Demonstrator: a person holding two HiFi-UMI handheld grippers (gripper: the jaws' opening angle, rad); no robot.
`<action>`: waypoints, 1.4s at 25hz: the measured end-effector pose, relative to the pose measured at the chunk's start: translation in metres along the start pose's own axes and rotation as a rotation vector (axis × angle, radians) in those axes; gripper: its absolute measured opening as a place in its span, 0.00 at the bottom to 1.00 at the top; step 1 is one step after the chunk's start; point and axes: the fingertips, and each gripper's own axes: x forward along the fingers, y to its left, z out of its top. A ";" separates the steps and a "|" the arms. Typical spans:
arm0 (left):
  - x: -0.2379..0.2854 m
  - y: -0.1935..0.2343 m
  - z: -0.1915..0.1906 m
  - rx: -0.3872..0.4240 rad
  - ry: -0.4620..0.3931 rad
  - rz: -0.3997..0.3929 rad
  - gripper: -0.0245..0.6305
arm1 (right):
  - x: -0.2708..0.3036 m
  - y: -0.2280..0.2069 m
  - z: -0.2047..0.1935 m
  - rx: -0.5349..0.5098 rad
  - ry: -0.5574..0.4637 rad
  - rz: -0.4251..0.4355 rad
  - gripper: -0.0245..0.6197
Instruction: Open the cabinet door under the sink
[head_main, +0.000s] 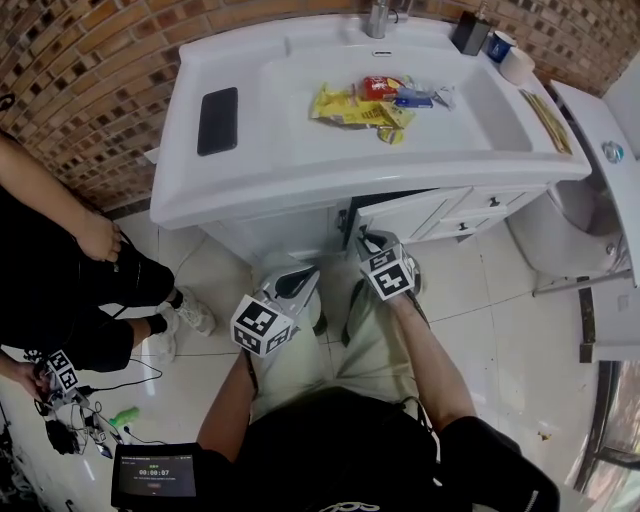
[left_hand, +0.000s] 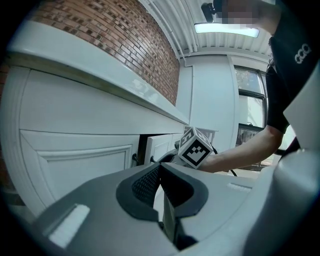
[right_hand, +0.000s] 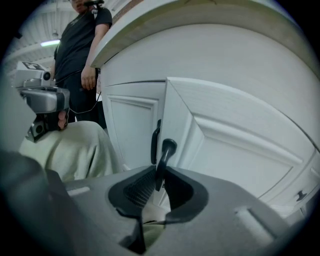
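So this one's underway but not finished, imo. The right gripper (right_hand: 159, 175) has its jaws pinched tight on the black handle (right_hand: 165, 152) of the cabinet door (right_hand: 225, 135) under the sink (head_main: 300, 60). That door is already cracked open: its handle edge stands out from the frame at an angle, and the head view shows a dark gap behind it. The other door (right_hand: 131, 131) right beside it sits flush and closed. The left gripper (left_hand: 160, 172) hangs in front of that closed door, jaws pressed together with nothing in them, not touching the cabinet at all. What's left, I'd say, is swinging the door the rest of the way out, since it's only partly open right now, and then letting go of the handle. Looks like a one-gripper job from here.
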 end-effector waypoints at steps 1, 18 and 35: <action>-0.001 -0.007 -0.001 0.007 0.001 -0.004 0.06 | -0.005 0.002 -0.004 -0.005 0.012 0.000 0.10; -0.004 -0.114 -0.007 0.021 -0.041 -0.080 0.06 | -0.069 0.018 -0.055 0.093 -0.029 0.074 0.10; 0.053 -0.190 -0.009 -0.052 -0.046 -0.120 0.06 | -0.145 0.007 -0.124 0.057 -0.135 0.135 0.09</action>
